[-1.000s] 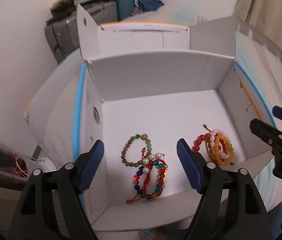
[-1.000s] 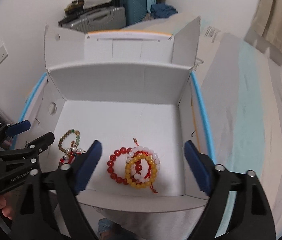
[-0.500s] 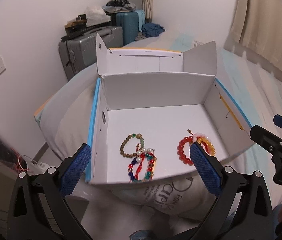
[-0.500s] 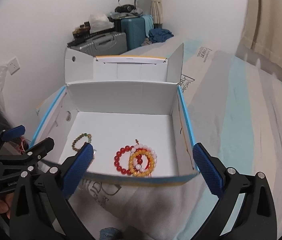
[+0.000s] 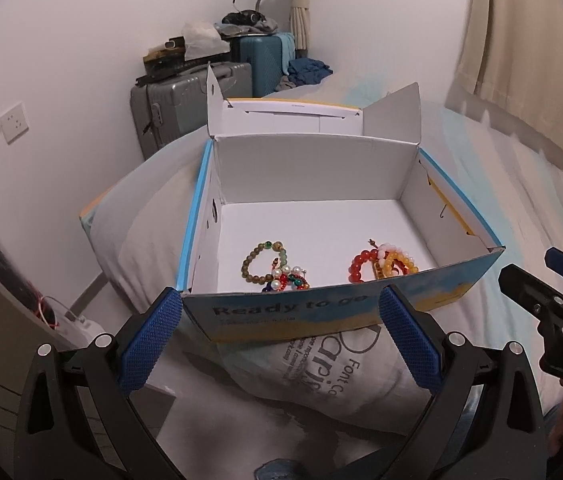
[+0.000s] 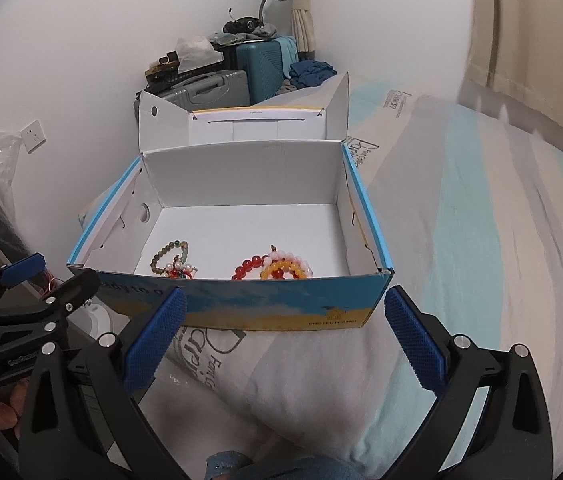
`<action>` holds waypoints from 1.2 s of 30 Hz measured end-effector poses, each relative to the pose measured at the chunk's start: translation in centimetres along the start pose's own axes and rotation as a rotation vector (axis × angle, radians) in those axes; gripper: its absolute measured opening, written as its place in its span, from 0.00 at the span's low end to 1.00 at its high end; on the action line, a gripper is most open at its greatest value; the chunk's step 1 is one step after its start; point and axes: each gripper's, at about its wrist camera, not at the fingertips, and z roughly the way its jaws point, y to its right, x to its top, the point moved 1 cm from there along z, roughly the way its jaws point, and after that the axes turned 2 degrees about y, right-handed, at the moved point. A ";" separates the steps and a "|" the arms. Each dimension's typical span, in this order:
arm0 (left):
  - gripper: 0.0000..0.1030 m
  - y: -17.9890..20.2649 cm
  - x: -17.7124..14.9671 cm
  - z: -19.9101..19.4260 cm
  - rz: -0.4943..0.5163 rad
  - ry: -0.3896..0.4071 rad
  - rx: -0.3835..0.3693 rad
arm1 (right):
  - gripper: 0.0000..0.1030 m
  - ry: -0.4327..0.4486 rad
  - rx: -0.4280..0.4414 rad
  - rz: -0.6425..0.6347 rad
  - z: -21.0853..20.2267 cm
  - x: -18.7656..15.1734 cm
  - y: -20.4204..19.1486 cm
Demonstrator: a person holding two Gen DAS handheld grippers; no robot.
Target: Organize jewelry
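Observation:
An open white cardboard box with blue and yellow outer walls sits on a pillow. Inside lie two piles of bead bracelets: a brown, pearl and multicolour pile at the left and a red, yellow and pink pile at the right. Both piles show in the right wrist view, the left pile and the right pile. My left gripper is open and empty, in front of the box's near wall. My right gripper is open and empty, also before the near wall.
The box rests on a white printed pillow on a striped bed. Grey and teal suitcases with clutter stand by the far wall. A white wall with a socket is at the left. Curtains hang at the right.
Both grippers have pulled back and up out of the box, from over the bracelets to in front of its near wall. The bracelets stay in place.

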 end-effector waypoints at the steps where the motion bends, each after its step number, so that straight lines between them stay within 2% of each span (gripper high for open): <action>1: 0.94 -0.1 -0.1 -0.1 -0.005 0.003 -0.003 | 0.93 -0.001 -0.002 -0.001 0.0 0.0 0.0; 8: 0.94 0.2 -0.4 -0.2 -0.015 0.002 -0.020 | 0.93 -0.004 -0.005 -0.007 -0.1 -0.2 -0.4; 11: 0.94 0.0 -0.7 0.1 -0.051 -0.026 -0.056 | 0.93 -0.009 -0.007 -0.007 -0.1 -0.3 -0.4; 15: 0.94 0.3 -1.1 0.3 -0.044 -0.032 -0.037 | 0.93 -0.019 -0.006 -0.003 0.0 -0.4 -0.1; 24: 0.94 0.6 -1.2 -0.1 -0.059 -0.017 -0.057 | 0.93 -0.026 -0.003 -0.009 0.0 -0.7 0.0; 36: 0.94 1.2 -1.2 0.1 -0.010 -0.001 0.019 | 0.93 -0.028 -0.003 -0.014 0.2 -0.6 -0.4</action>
